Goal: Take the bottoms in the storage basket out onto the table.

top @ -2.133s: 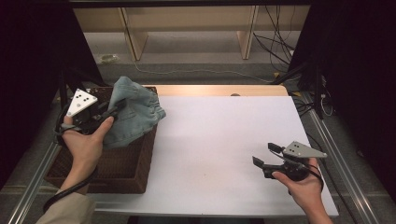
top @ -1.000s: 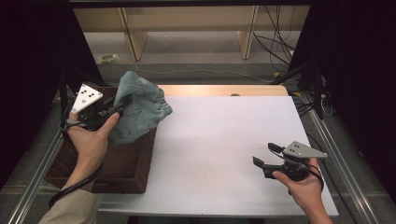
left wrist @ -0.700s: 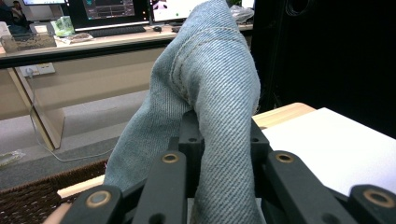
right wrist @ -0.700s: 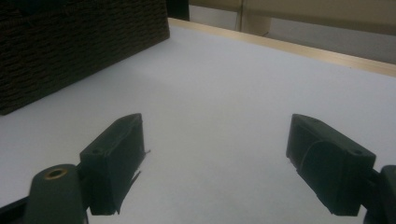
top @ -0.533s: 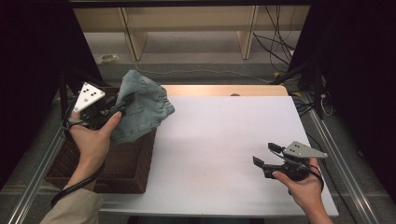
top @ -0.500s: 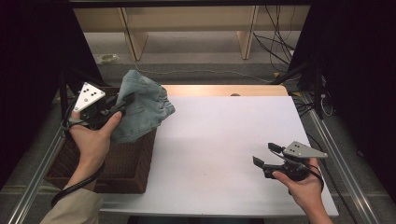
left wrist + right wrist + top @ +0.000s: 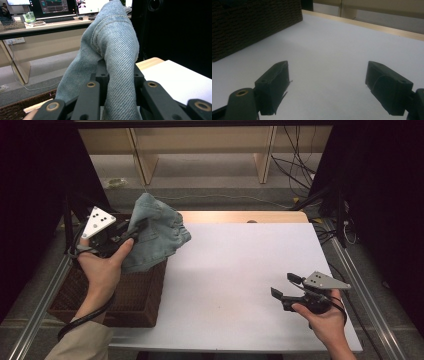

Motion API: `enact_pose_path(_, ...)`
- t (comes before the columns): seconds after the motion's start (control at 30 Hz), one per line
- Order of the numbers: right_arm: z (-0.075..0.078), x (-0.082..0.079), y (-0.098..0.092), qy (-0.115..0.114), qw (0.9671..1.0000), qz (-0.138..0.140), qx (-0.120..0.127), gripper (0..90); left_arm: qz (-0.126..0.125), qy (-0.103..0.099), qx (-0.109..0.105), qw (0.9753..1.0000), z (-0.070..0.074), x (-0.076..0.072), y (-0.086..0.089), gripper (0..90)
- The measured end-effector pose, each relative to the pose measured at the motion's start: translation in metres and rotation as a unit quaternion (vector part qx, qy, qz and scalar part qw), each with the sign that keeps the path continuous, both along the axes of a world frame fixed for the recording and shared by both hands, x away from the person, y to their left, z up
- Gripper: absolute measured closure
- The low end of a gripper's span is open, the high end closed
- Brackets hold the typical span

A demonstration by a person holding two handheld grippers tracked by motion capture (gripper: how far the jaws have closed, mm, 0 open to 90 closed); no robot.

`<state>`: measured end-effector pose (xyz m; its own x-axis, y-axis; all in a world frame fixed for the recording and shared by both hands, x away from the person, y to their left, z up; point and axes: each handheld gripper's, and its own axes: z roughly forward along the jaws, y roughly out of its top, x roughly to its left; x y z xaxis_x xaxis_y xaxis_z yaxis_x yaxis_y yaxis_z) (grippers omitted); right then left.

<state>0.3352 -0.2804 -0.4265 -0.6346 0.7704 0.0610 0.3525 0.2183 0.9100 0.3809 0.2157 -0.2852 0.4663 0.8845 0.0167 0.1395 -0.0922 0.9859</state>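
The white bench (image 7: 240, 270) takes up the middle of the high view, its far edge showing a strip of bare wood. At the bench's left side sits a dark woven basket (image 7: 130, 295); the right gripper view catches its wall at the upper left (image 7: 249, 25).

A bundle of faded blue denim cloth (image 7: 157, 232) hangs lifted above the basket's far right corner, part of it drooping over the rim toward the bench. In the left gripper view the denim (image 7: 112, 50) rises in a fold straight out from between the black jaws.

The left tool (image 7: 131, 233), held in the person's left hand (image 7: 102, 270), is clamped on the denim.

The right tool (image 7: 283, 285) rests low over the bench near its front right, in the right hand (image 7: 325, 320), well apart from the cloth. Its jaws stand wide with nothing between them, bare white bench showing in the gap.
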Motion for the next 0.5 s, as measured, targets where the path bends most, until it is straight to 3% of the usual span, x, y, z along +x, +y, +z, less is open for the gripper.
enact_pose_path(0.5,-0.0002,0.0001,-0.0001,0.001,1.0,-0.001,0.0,20.2,-0.011,-0.004,0.001,0.9999,0.0029,-0.001,-0.0089,75.8)
